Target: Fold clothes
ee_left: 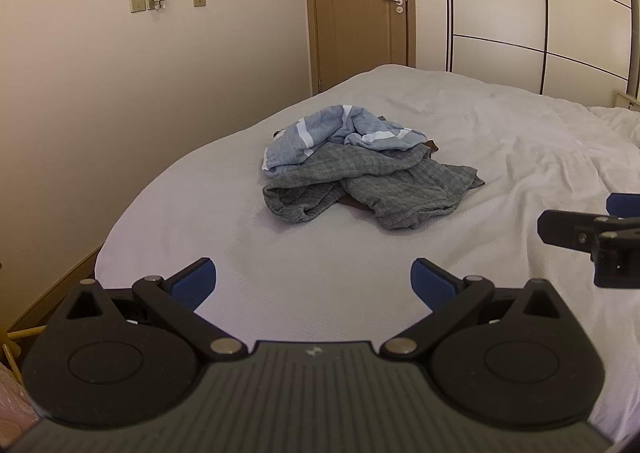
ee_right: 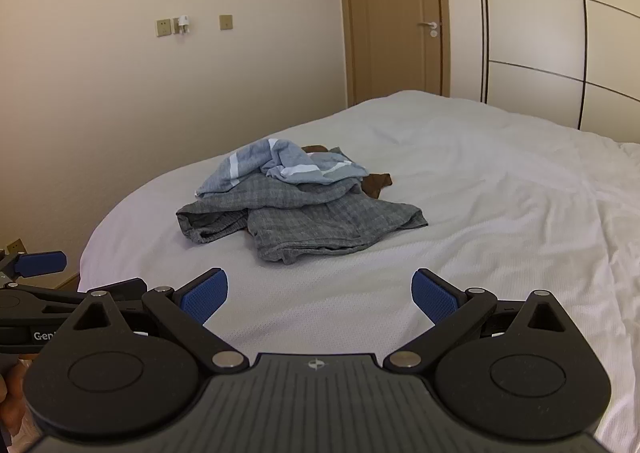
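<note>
Both grippers hang above the near end of the bed (ee_left: 168,213), and nothing is in either one. The left gripper (ee_left: 313,281) has its blue-padded fingers (ee_left: 196,281) spread wide, released, with bare white bedspread showing between them. The right gripper (ee_right: 319,293) matches it, jaws splayed apart and empty over the same sheet.

Ahead of both lies the heap of clothes, crumpled on the bed's left half, well apart from either gripper. On top sits a light blue garment with white stripes (ee_left: 340,133), bunched and twisted. Beneath and in front of it spreads a grey knitted garment (ee_left: 372,185), rumpled, one end rolled toward the left edge of the bed. A dark brown piece of fabric (ee_right: 376,181) peeks out from behind the pile on the right; what it is cannot be told.

In the left wrist view the right gripper pokes in from the right edge; in the right wrist view the left gripper shows at the left edge, one blue pad visible.

Behind the bed stand a beige wall with sockets (ee_left: 138,3), a closed wooden door (ee_left: 360,5) and a panelled wardrobe (ee_left: 520,13).
</note>
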Tool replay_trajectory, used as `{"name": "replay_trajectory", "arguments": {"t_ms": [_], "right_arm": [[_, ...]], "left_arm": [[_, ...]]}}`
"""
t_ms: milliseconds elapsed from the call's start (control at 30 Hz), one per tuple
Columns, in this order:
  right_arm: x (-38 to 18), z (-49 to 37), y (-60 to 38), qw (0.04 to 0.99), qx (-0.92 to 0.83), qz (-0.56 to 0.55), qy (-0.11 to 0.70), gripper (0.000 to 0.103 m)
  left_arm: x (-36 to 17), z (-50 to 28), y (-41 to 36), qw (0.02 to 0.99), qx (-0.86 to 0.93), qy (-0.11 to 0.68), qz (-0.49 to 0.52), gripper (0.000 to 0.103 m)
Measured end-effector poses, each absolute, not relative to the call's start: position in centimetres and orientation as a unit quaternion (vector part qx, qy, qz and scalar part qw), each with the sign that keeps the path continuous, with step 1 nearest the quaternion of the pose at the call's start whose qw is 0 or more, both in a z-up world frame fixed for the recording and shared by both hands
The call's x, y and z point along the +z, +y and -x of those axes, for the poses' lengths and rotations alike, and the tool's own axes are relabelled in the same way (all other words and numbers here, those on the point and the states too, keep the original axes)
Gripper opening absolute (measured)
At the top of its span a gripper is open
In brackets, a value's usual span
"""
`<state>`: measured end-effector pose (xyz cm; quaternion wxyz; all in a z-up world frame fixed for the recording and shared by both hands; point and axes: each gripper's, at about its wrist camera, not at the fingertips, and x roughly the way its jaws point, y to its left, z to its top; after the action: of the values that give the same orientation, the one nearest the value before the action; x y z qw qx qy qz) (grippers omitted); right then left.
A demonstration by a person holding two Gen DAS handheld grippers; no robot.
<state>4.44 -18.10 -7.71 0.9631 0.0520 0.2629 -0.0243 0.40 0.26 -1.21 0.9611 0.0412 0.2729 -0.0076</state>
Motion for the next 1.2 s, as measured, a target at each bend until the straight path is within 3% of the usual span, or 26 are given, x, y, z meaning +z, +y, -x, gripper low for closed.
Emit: {"name": "replay_trajectory", "arguments": {"t_ms": [1200], "right_arm": [[-8.08, -4.88, -18.08, 0.962, -0.025, -0.049, 0.269, 0.101]], "left_arm": [[-1.52, -0.62, 0.29, 0.959, -0.024, 0.279, -0.037, 0.102]]}}
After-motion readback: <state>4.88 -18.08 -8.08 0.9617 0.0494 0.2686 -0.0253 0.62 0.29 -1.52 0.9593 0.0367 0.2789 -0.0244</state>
